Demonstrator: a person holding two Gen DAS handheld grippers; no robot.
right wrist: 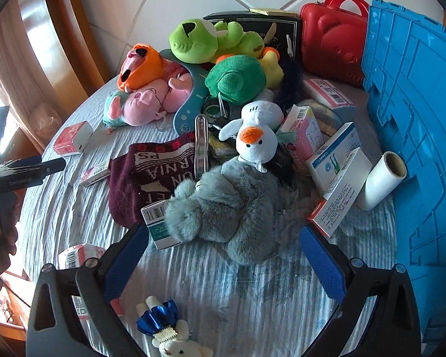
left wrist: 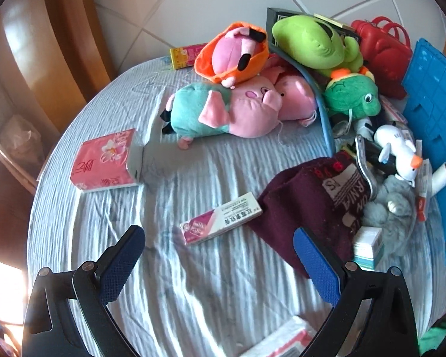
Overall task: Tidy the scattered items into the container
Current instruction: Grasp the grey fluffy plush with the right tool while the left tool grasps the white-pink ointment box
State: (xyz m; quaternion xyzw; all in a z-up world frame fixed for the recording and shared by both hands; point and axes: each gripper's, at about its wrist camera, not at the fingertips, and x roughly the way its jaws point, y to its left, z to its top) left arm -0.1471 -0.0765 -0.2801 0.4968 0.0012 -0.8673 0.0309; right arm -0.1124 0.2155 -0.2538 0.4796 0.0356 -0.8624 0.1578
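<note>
Toys and boxes lie scattered over a round table with a pale blue striped cloth [left wrist: 193, 282]. My left gripper [left wrist: 220, 255] hangs open above the cloth, just short of a pink-and-white ointment box [left wrist: 221, 218]. A maroon knit hat [left wrist: 309, 205] lies to its right. My right gripper [right wrist: 223, 255] stands open over a grey furry plush [right wrist: 223, 205], touching nothing. A white duck plush [right wrist: 257, 136] rests behind the grey one. The blue plastic crate [right wrist: 416, 119] stands at the right edge.
At the back lie a pink pig plush [left wrist: 232, 110], an orange-hooded plush [left wrist: 232, 50], green plushes [left wrist: 318, 41] and a red case [right wrist: 333, 35]. A pink tissue pack [left wrist: 107, 160] lies left. Medicine boxes [right wrist: 336, 160] and a paper roll [right wrist: 383, 178] sit by the crate. A small bear [right wrist: 175, 342] lies near.
</note>
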